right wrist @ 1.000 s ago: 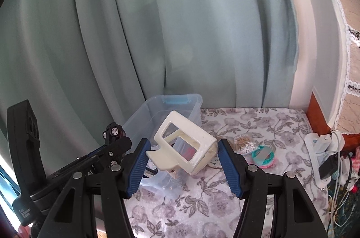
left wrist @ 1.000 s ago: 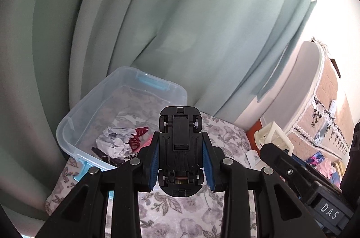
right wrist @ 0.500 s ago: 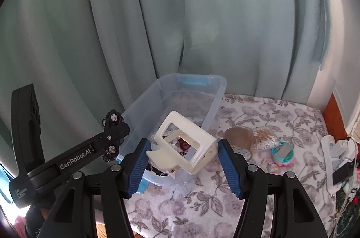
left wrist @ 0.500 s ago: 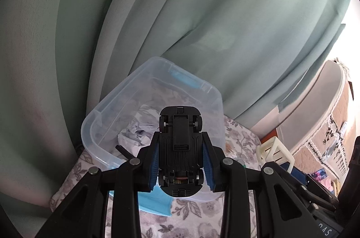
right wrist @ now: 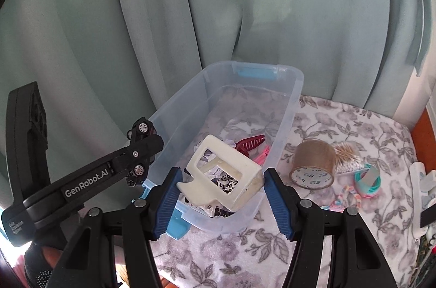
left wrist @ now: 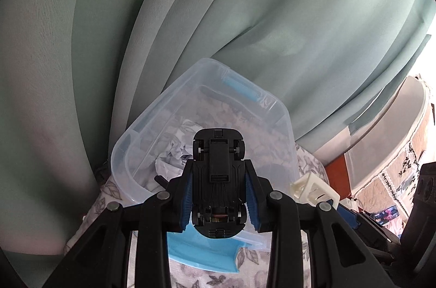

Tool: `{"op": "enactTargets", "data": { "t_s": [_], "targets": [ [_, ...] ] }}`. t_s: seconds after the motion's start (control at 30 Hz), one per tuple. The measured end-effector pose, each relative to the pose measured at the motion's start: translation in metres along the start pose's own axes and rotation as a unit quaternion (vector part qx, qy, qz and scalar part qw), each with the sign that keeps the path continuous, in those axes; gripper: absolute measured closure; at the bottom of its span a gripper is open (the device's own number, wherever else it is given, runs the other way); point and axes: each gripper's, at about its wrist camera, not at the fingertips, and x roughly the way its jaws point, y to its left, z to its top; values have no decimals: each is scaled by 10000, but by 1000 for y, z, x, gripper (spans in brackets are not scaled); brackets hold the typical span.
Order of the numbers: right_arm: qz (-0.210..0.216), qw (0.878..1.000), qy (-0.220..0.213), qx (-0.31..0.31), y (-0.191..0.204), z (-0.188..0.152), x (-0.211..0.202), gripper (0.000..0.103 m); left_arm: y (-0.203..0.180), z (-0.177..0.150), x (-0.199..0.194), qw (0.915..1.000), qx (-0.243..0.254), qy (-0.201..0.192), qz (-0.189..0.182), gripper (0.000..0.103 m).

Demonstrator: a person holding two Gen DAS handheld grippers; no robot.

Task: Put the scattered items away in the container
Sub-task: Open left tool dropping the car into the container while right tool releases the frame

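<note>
In the right view alone, tape (right wrist: pixel 313 165) lay beside the bin (right wrist: pixel 288 108), where the right gripper (right wrist: pixel 221 186) clamped a cream frame (right wrist: pixel 218 176). The left gripper (left wrist: pixel 218 196) pinched a toy car (left wrist: pixel 218 179) over floral cloth (right wrist: pixel 340 122) before green curtains (right wrist: pixel 190 15).

"GenRobot.AI" on left claw (right wrist: pixel 141 152) arm

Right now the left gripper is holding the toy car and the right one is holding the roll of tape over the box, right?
Not quite. The left gripper does hold the toy car, but the right gripper holds a cream plastic frame over the box. The tape lies on the flowered cloth beside the box, as the right wrist view shows.
</note>
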Motion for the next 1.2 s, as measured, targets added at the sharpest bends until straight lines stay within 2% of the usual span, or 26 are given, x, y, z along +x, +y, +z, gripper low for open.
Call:
{"op": "enactTargets", "data": {
  "t_s": [0.37, 0.7, 0.77, 0.83, 1.2],
  "targets": [
    [60, 9997, 228, -5, 1, -1, 25, 38, 8, 1, 14, 9999, -77, 132, 24, 68],
    [81, 9997, 234, -55, 0, 0, 29, 37, 10, -1, 21, 9995, -191, 223, 63, 67],
    [84, 9997, 238, -50, 0, 0, 29, 37, 10, -1, 20, 9995, -204, 225, 36, 62],
    [77, 9996, 249, -57, 1, 0, 29, 37, 8, 0, 19, 9996, -187, 210, 15, 52],
    [36, 9995, 309, -33, 2, 0, 23, 35, 5, 2, 12, 9994, -273, 228, 3, 38]
  ]
}}
